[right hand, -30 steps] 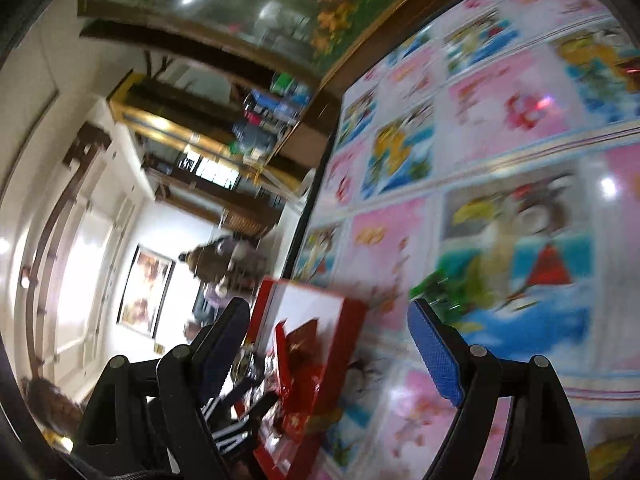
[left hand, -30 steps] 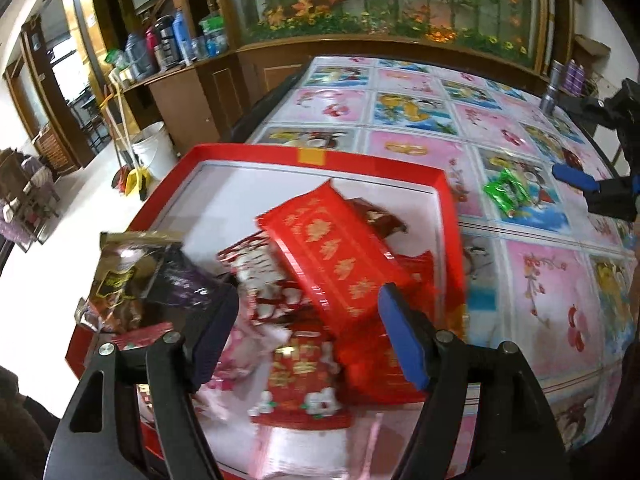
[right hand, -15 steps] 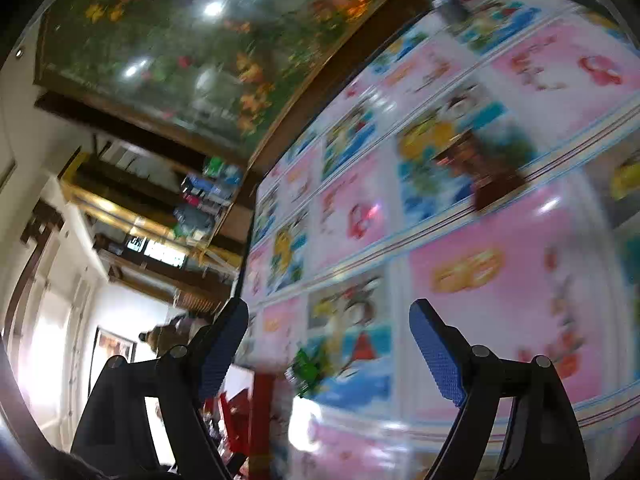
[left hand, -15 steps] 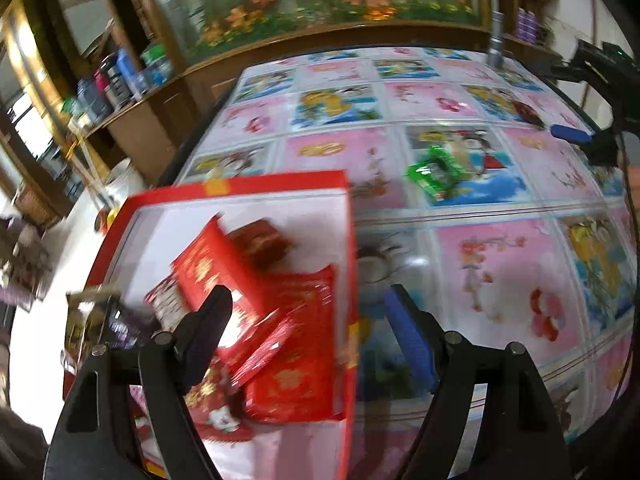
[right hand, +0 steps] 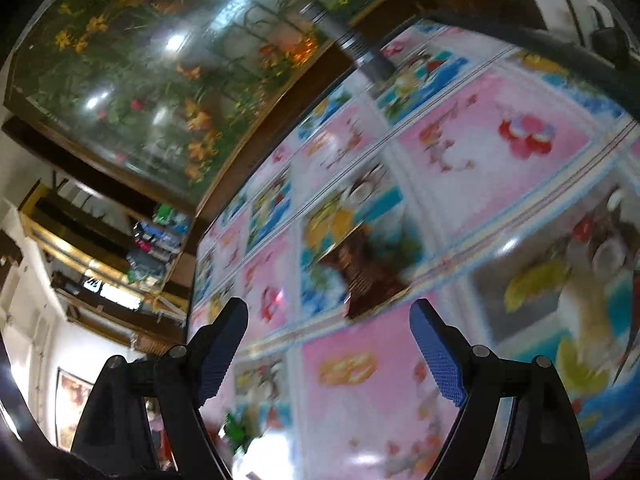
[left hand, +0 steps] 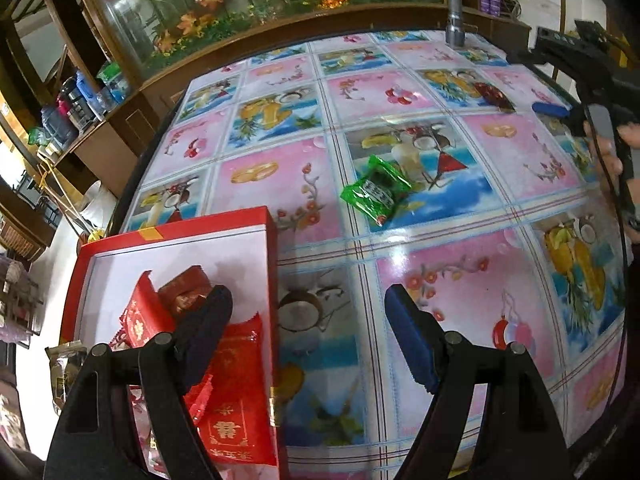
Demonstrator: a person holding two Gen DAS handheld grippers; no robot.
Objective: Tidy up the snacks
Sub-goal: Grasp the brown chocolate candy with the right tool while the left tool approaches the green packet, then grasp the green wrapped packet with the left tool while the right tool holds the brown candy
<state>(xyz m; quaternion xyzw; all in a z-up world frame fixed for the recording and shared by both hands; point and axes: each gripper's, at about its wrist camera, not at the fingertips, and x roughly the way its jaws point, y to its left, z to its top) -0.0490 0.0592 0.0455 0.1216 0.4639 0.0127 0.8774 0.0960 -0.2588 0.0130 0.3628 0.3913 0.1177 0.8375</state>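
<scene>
Left wrist view: the left gripper [left hand: 308,332] is hovering over the tabletop [left hand: 460,248], its fingers [left hand: 412,344] standing apart with nothing between them; they have just been opening a little further. The tabletop is wearing a glossy cloth printed in pink and blue fruit squares. At 9 o'clock of the fingers a red box [left hand: 272,248] is lying open on the cloth, its white floor showing. Inside it red snack packets [left hand: 236,400] are piling up toward the near end, with a small dark red packet [left hand: 188,286] lying beyond them; the left finger is covering part of the pile. A dark packet with gold print [left hand: 66,372] is sticking out at the box's left edge. At 12 o'clock, well apart from the box, a green snack packet [left hand: 376,190] is lying loose on the cloth. Farther off, at 1 o'clock, a brown snack packet [left hand: 492,98] is lying on the cloth, and a metal cylinder [left hand: 455,16] is standing upright near the far edge. At 2 o'clock the right gripper [left hand: 556,110] is entering the picture, a hand [left hand: 612,152] gripping its handle.

Right wrist view (blurred): the right gripper [right hand: 330,334] is hanging above the tabletop [right hand: 500,184], its fingers [right hand: 438,360] apart and empty. The brown snack packet [right hand: 366,276] is lying on the cloth at 12 o'clock, just beyond the fingertips. The green snack packet [right hand: 236,432] is showing at 7 o'clock, beside the left finger.
</scene>
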